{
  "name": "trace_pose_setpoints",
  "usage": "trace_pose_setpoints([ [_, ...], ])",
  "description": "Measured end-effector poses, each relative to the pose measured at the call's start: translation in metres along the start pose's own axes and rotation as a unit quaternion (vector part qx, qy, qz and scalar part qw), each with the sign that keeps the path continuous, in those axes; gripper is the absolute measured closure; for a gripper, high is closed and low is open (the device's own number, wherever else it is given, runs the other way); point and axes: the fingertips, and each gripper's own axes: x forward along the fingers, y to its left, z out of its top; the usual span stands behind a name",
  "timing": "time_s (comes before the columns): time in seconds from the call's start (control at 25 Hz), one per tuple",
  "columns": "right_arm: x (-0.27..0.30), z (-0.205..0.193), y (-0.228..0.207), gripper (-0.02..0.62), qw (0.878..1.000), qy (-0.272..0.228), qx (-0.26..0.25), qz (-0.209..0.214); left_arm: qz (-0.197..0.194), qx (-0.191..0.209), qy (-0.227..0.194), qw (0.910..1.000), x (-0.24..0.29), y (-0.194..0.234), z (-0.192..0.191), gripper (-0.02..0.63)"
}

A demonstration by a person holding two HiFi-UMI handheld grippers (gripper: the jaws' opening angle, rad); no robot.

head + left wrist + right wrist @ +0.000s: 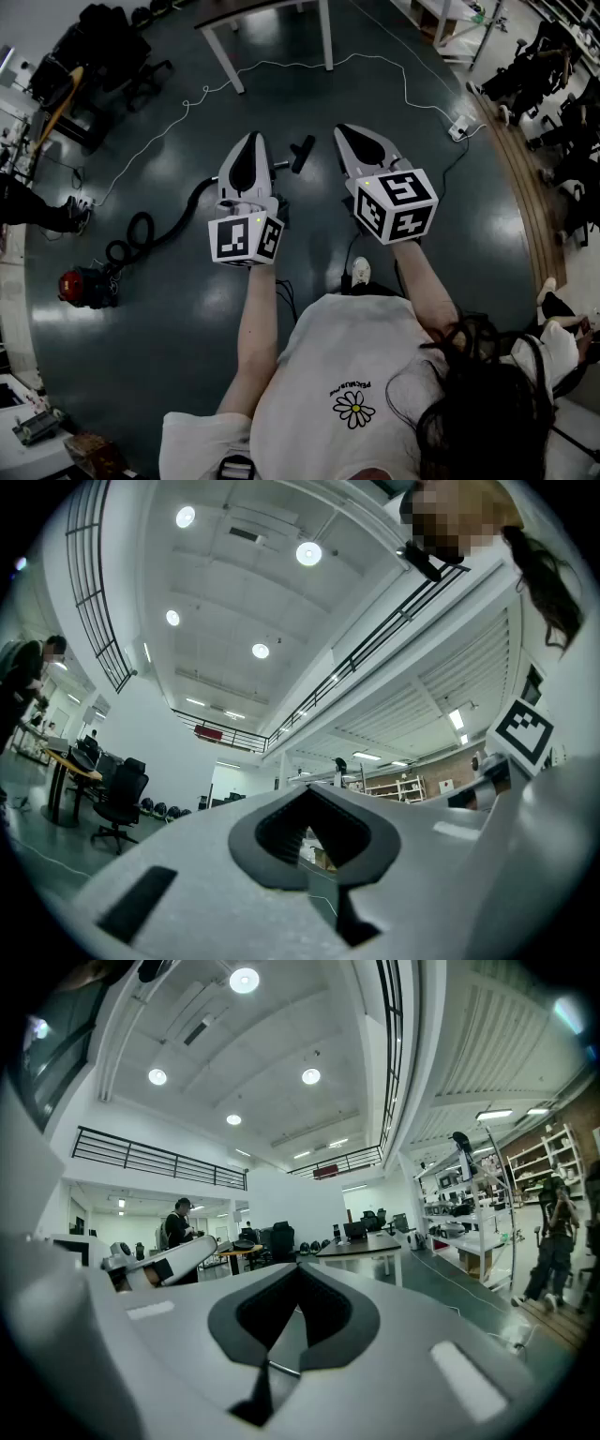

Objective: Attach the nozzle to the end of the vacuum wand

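left tool (253, 139) and right tool (341, 129) both closed, empty, side by side. black nozzle (303, 152) lies on the floor (169, 347) between their tips; red vacuum (84, 286) at 8 o'clock.

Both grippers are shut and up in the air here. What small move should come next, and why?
Probably lower the right gripper toward the black T-shaped nozzle on the floor, opening its fingers on the way. It and the left gripper are both shut on nothing, so no part is in hand yet. The nozzle lies between the two grippers, and the hose runs from the red vacuum toward the left gripper.
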Motion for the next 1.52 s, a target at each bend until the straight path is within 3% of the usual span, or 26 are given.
trace_pose_setpoints([
  [0.44, 0.007, -0.005, -0.012, 0.591, 1.000, -0.009, 0.017, 0.008, 0.006, -0.016, 0.009, 0.9998, 0.005, 0.012, -0.014, 0.601],
  [0.56, 0.009, -0.009, -0.030, 0.589, 0.995, -0.030, 0.094, 0.033, 0.024, -0.084, -0.002, 0.9962, 0.007, 0.028, -0.028, 0.601],
  [0.64, 0.010, -0.013, -0.053, 0.592, 0.984, -0.049, 0.166, 0.038, 0.055, -0.176, -0.017, 0.9826, 0.006, 0.048, -0.045, 0.601],
  [0.72, 0.016, -0.021, -0.080, 0.594, 0.973, -0.056, 0.219, 0.037, 0.086, -0.231, -0.019, 0.9688, 0.006, 0.067, -0.065, 0.603],
  [0.96, 0.056, -0.059, -0.152, 0.592, 0.951, -0.012, 0.300, 0.074, 0.120, -0.250, 0.012, 0.9608, 0.029, 0.086, -0.114, 0.555],
  [1.04, 0.077, -0.071, -0.171, 0.592, 0.955, 0.005, 0.286, 0.078, 0.124, -0.244, 0.017, 0.9618, 0.040, 0.090, -0.125, 0.546],
  [1.12, 0.102, -0.082, -0.174, 0.592, 0.967, 0.032, 0.241, 0.078, 0.134, -0.219, 0.034, 0.9658, 0.042, 0.102, -0.131, 0.534],
  [1.2, 0.133, -0.090, -0.169, 0.540, 0.976, 0.064, 0.193, 0.081, 0.153, -0.201, 0.047, 0.9664, 0.041, 0.126, -0.138, 0.529],
  [1.32, 0.192, -0.099, -0.160, 0.521, 0.985, 0.101, 0.114, 0.078, 0.181, -0.189, 0.065, 0.9630, 0.051, 0.177, -0.159, 0.529],
  [1.52, 0.301, -0.129, -0.178, 0.499, 0.986, 0.158, 0.018, 0.048, 0.187, -0.099, 0.110, 0.9711, 0.116, 0.259, -0.220, 0.523],
])
